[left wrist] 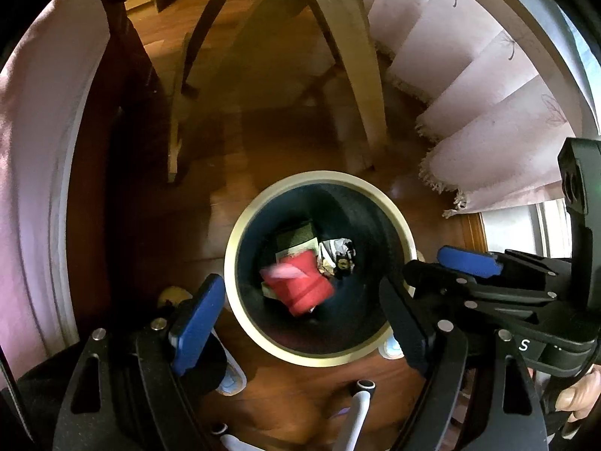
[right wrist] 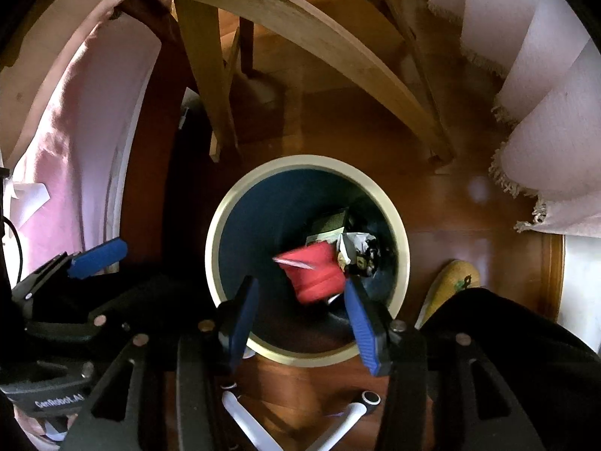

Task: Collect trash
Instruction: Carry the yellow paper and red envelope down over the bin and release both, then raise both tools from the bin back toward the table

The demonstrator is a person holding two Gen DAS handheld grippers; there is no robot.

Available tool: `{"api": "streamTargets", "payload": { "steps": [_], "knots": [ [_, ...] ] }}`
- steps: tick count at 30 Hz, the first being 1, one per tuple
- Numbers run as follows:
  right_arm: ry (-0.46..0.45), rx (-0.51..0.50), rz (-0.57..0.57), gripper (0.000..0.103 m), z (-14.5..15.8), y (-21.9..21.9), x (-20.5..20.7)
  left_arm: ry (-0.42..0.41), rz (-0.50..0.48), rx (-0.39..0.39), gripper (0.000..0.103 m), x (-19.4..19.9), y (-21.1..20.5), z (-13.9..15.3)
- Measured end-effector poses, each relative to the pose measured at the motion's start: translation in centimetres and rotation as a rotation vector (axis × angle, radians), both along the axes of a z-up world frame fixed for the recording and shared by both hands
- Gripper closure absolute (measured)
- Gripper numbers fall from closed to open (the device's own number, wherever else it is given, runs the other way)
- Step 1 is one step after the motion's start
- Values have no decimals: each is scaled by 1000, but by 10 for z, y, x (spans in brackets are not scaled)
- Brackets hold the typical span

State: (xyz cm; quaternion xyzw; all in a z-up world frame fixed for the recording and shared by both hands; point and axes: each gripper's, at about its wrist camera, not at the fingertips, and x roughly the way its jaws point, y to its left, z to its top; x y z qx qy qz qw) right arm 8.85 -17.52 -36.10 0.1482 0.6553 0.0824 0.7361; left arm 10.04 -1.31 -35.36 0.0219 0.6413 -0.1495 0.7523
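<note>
A round waste bin with a cream rim [left wrist: 240, 225] [right wrist: 214, 233] and dark inside stands on the wooden floor below both grippers. A red cup-like piece of trash [left wrist: 300, 282] [right wrist: 315, 274] is blurred inside the bin, above crumpled paper [left wrist: 336, 250] [right wrist: 355, 244] and a dark box [left wrist: 296, 235] [right wrist: 330, 223]. My left gripper [left wrist: 300, 323] is open and empty over the bin's near rim. My right gripper [right wrist: 302, 315] is open and empty over the bin; it also shows at the right of the left wrist view [left wrist: 469, 263].
A light wooden chair's legs [left wrist: 360, 75] [right wrist: 210, 86] stand just beyond the bin. A pink fringed curtain [left wrist: 488, 120] [right wrist: 544, 131] hangs at the right. Pink cloth [left wrist: 30, 150] [right wrist: 67, 131] hangs at the left. A slippered foot [right wrist: 450, 282] is right of the bin.
</note>
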Motion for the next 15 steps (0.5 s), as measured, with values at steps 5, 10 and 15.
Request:
{"api": "streamTargets", "payload": {
  "steps": [5,10,15],
  "knots": [
    [-8,-5,6,55,2,0,-2,-9,12,0,20,-2,1,2],
    [-21,-23,31,55,5,4,-4,-21,9,-8,20,-6,1,8],
    [-45,-33,64,55,14,8,-9,-38,-4,-21,20,-14,1,19]
  ]
}}
